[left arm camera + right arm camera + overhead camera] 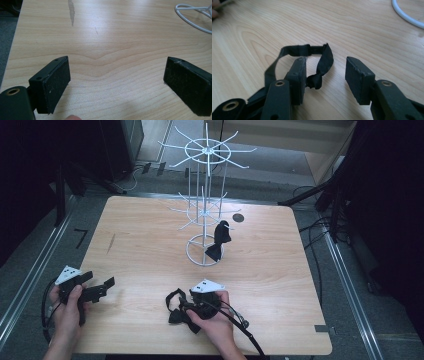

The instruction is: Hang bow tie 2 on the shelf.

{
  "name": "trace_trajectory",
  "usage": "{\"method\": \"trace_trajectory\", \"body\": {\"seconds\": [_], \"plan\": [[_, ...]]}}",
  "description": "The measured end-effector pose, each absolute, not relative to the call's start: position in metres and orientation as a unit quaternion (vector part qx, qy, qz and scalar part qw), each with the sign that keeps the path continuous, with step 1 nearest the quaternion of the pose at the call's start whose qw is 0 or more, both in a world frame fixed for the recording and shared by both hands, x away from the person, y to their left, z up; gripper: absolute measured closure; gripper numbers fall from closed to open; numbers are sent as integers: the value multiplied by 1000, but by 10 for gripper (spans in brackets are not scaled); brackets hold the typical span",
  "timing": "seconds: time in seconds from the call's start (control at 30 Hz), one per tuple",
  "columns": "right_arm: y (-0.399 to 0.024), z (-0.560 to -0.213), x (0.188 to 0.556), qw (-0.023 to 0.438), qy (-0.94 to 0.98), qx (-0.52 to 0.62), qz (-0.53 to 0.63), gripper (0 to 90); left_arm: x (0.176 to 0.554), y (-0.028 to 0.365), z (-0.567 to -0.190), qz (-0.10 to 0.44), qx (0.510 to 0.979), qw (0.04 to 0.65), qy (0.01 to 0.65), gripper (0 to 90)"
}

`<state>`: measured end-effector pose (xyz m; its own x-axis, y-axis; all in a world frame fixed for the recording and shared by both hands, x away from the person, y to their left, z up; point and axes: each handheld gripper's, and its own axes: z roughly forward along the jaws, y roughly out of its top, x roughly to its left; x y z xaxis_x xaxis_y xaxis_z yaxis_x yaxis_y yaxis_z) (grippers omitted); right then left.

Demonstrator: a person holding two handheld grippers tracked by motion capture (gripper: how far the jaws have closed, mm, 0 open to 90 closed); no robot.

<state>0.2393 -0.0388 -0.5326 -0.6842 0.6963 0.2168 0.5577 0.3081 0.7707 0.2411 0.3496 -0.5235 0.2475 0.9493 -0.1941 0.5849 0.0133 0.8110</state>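
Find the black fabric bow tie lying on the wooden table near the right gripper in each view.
High view: black fabric bow tie low centre, beside the right gripper.
Left gripper view: not in it.
Right gripper view: bow tie centre, between open jaws.
Shared landmark: white wire rack base.

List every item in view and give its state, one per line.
Left hand-held gripper: open, holding nothing.
Right hand-held gripper: open, around the bow tie on the table.
White wire rack: upright.
Bow tie on the rack: hanging from a low hook.

Black gripper (102,287) bodies, grey plates, trailing cables.
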Motion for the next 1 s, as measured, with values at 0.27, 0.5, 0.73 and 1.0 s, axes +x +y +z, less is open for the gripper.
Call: {"method": "trace_trajectory", "body": {"seconds": [0.27,0.5,0.73,1.0], "plan": [[-40,-539,240,84,812,392,425,656,241,350,-523,216,668,421,574,77],[-41,-540,238,113,821,376,415,780,241,350,-524,217,668,421,574,77],[-43,-539,238,108,822,375,415,800,241,350,-523,216,668,421,574,77],[-46,-537,235,109,818,372,425,805,241,350,-524,216,667,422,574,77]]}}
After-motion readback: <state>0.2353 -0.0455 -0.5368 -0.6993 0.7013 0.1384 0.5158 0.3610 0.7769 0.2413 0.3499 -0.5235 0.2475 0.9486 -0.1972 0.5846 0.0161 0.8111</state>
